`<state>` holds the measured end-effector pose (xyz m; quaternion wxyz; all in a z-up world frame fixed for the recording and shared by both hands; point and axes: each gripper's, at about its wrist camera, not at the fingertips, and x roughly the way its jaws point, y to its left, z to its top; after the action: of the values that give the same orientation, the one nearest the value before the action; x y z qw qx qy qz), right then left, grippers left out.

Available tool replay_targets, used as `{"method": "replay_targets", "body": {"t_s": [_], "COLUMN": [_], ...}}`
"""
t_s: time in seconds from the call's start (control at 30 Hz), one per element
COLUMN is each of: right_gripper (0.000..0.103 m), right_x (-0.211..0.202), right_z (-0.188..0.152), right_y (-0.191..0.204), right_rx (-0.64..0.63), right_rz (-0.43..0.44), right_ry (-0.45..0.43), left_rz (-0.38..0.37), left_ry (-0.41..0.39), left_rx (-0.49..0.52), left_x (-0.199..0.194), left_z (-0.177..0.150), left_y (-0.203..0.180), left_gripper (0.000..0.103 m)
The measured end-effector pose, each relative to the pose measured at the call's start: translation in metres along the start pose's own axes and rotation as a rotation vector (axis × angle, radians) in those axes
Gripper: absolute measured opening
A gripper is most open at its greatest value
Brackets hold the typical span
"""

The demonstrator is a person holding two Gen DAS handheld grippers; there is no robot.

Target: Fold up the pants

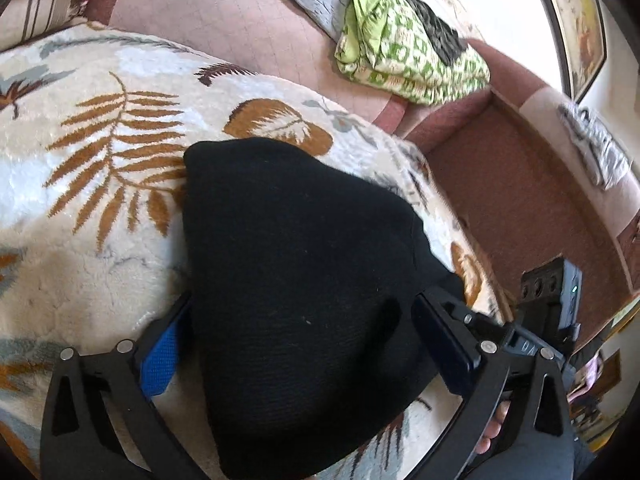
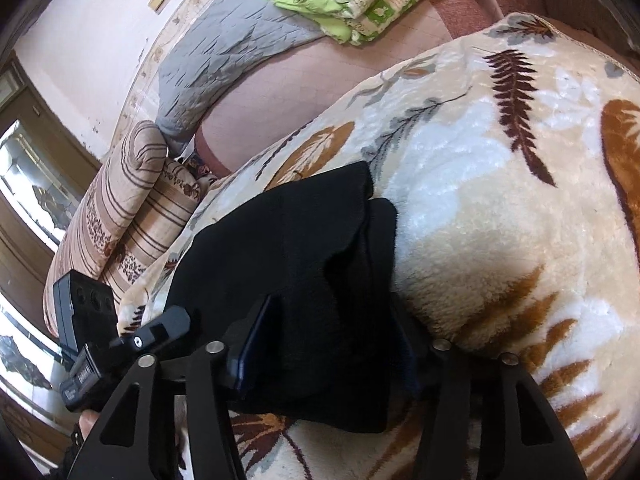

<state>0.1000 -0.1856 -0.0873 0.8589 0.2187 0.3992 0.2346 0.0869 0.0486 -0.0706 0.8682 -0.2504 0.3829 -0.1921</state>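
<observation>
Both grippers' fingers spread around black pants (image 1: pixel 296 264) on leaf-print blanket (image 1: pixel 100 152) (pink sofa (image 1: pixel 224 20) behind).

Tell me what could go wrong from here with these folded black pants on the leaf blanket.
1. The right gripper has its jaws close around the pants; pulling back could drag the bundle open.
2. The top layers sit staggered, so the stack may slump on the soft blanket.
3. The left gripper stands wide astride the pants; its fingers could snag cloth when lifting away.
</observation>
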Motion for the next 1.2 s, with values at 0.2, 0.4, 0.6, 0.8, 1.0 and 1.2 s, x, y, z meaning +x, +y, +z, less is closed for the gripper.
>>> {"method": "replay_targets", "body": {"t_s": [0.2, 0.4, 0.6, 0.8, 1.0, 1.2], "right_gripper": [0.059, 0.059, 0.076, 0.077, 0.083, 0.083], "right_x": [0.001, 0.0, -0.008, -0.045, -0.077, -0.071], "right_z": [0.0, 0.001, -0.006, -0.033, -0.05, -0.054], "right_y": [-0.002, -0.002, 0.009, 0.009, 0.022, 0.011], "right_rx": [0.001, 0.001, -0.041, 0.029, -0.074, -0.045], "right_rz": [0.008, 0.014, 0.019, -0.061, -0.228, -0.264], "right_ry": [0.003, 0.001, 0.006, 0.01, -0.047, -0.02], "left_rz": [-0.013, -0.011, -0.019, -0.009, -0.163, -0.516], "left_ry": [0.006, -0.005, -0.01, 0.007, -0.057, -0.115], "left_rx": [0.002, 0.008, 0.009, 0.015, -0.068, -0.313], "left_x": [0.0, 0.0, -0.005, -0.032, -0.071, -0.093], "left_z": [-0.001, -0.001, -0.004, -0.031, -0.053, -0.048], "left_y": [0.0, 0.0, 0.001, -0.017, -0.028, 0.004], "left_gripper": [0.103, 0.103, 0.103, 0.103, 0.103, 0.103]}}
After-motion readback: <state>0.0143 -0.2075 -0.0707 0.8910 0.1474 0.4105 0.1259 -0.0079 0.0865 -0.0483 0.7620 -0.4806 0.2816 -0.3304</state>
